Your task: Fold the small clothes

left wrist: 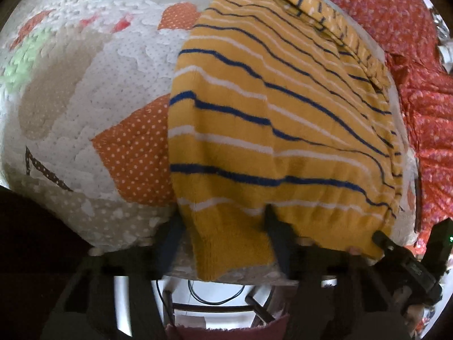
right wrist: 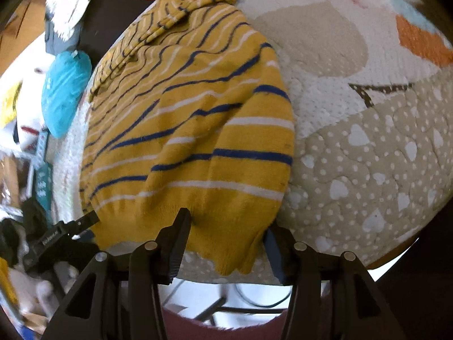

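A mustard-yellow knit sweater (left wrist: 283,107) with navy and white stripes lies on the quilted cover; it also shows in the right wrist view (right wrist: 192,119). Its ribbed hem hangs toward me over the table's front edge. My left gripper (left wrist: 223,226) is open, its fingers standing either side of the hem's left corner, with cloth between them. My right gripper (right wrist: 229,226) is open too, its fingers either side of the hem's right corner. The right gripper's tip shows in the left wrist view (left wrist: 382,238) at the hem. A sleeve is folded across the sweater's far end (left wrist: 311,2).
A quilted patchwork cover (left wrist: 85,85) with orange dotted patches lies over the table. Red floral cloth (left wrist: 410,56) lies to the right of the sweater. A turquoise item (right wrist: 62,90) and clutter sit at the left in the right wrist view. Floor and chair rungs show below the table edge.
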Tool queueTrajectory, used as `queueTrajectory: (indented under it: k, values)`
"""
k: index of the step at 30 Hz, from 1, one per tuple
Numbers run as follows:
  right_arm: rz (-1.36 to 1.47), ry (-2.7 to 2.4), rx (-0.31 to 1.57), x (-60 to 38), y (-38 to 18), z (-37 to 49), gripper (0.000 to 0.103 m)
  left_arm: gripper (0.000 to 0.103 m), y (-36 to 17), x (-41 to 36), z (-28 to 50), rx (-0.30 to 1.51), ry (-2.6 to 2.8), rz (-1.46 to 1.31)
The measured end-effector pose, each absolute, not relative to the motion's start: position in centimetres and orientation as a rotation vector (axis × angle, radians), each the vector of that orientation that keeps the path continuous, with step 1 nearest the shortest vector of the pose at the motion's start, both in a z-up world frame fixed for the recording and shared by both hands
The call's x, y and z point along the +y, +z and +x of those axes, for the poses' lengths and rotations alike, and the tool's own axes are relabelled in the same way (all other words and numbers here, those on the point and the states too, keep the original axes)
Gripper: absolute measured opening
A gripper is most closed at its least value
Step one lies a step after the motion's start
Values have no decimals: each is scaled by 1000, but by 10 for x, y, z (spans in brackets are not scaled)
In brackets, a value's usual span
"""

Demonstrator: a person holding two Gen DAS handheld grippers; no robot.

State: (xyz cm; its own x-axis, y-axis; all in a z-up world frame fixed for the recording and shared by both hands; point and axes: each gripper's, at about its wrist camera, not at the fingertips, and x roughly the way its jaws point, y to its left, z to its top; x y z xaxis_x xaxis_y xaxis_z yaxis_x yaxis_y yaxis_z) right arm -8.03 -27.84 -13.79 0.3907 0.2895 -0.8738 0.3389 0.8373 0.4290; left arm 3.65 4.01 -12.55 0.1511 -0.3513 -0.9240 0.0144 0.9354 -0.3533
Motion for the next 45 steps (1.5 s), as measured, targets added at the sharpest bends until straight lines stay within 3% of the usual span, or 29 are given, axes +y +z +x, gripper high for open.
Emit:
queueTrajectory:
  k: [1,2,4,10,21,30,32,40,42,44,45]
  values:
    - [592,-19,1192,-275,-137,-80,15,13,-123,42,37,1406,-299,-328]
    - [607,10,1193,-274,-138,-79,10,13,-119,45,37,1410,-316,-372]
    - [643,26,1178,-278,-133,-80,9,13,-109,51,37,1390,-329,-418]
    - [683,94,1095,-288,-100,-83,8,13,-76,65,38,1323,-352,-511]
    - [676,141,1089,-272,-88,-87,8,11,-47,54,17,1269,-312,-341]
    - [666,195,1118,-275,-83,-114,8,9,-50,90,-10,1302,-286,-470]
    - [661,197,1129,-276,-83,-119,5,4,-51,93,-14,1304,-279,-478]
    - [720,144,1155,-293,-98,-127,9,6,-58,92,-8,1324,-250,-470]
    - [720,119,1165,-297,-100,-126,11,23,-61,92,-1,1326,-234,-456]
    - [730,113,1164,-301,-102,-124,26,39,-69,91,8,1333,-215,-449]
    - [729,107,1160,-301,-102,-123,31,42,-74,91,12,1341,-211,-440]
